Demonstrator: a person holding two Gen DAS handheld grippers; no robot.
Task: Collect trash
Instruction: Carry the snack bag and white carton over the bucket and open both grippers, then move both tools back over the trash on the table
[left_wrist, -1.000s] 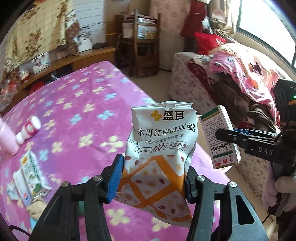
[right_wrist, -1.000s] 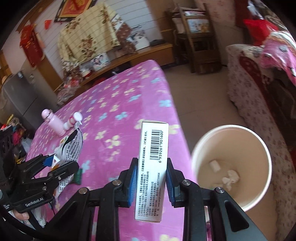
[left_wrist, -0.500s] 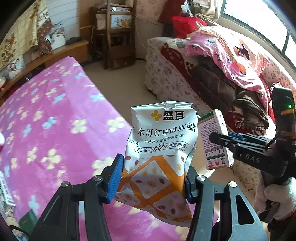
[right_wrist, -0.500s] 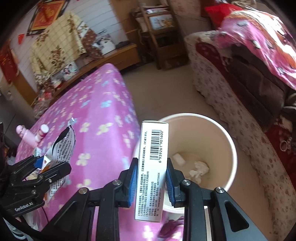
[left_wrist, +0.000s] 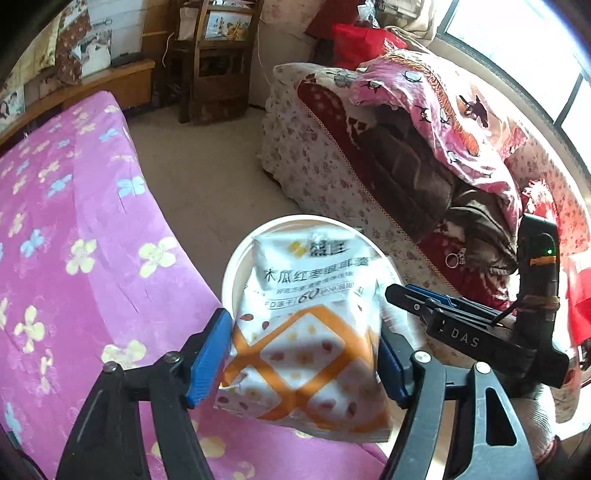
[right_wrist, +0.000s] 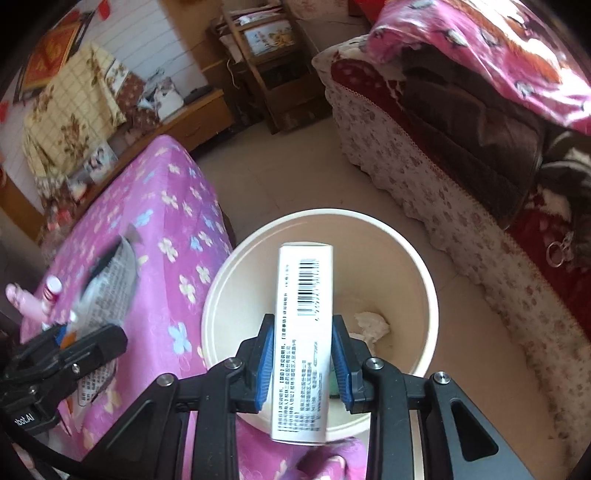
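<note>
A white and orange snack pouch (left_wrist: 306, 332) hangs between the blue pads of my left gripper (left_wrist: 301, 362), over the white round bin (left_wrist: 236, 266). Those jaws are opening and the pouch is blurred, slipping loose. My right gripper (right_wrist: 303, 365) has a tall white barcode box (right_wrist: 303, 332) upright between its pads, above the mouth of the bin (right_wrist: 406, 258). Its jaws are opening too; thin gaps show beside the box. In the right wrist view the left gripper (right_wrist: 74, 347) and the pouch (right_wrist: 107, 291) are at the left. Crumpled tissues (right_wrist: 371, 323) lie in the bin.
The bin stands on the tiled floor against the bed with the pink flowered cover (left_wrist: 74, 240). A sofa (left_wrist: 332, 155) piled with blankets is to the right. A pink bottle (right_wrist: 22, 302) and a small white bottle (right_wrist: 51, 288) lie on the bed. A wooden shelf stands at the back.
Both grippers have swung from over the bed to above the bin and tipped downward. The left jaws have spread and the pouch has gone blurred. The box's barcode is smeared now.
</note>
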